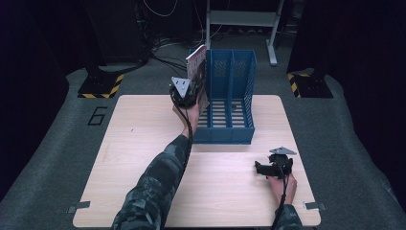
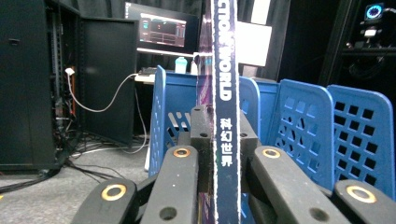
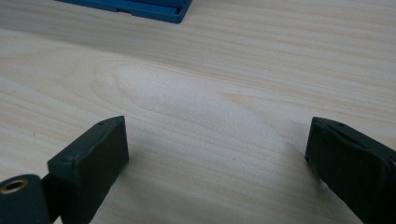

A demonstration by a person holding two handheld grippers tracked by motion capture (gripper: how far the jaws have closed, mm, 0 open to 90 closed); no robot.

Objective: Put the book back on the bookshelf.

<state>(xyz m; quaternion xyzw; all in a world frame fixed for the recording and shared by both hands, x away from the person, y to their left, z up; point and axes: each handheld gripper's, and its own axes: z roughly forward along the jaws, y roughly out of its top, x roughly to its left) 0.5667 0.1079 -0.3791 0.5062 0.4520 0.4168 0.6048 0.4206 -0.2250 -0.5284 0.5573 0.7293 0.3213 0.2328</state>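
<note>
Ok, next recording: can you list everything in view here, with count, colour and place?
Magazine: one, dark blue spine with white lettering, upright, clamped in the left tongs at the file rack's left end.
File rack: one, blue, slotted, far middle of the table.
Table: one, light wood.
Monitor: one, lit, background of the left gripper view.
Left tongs: black, shut on the magazine.
Right tongs: black, open, low over the table's near right.
Sleeve: camouflage, left forearm.
</note>
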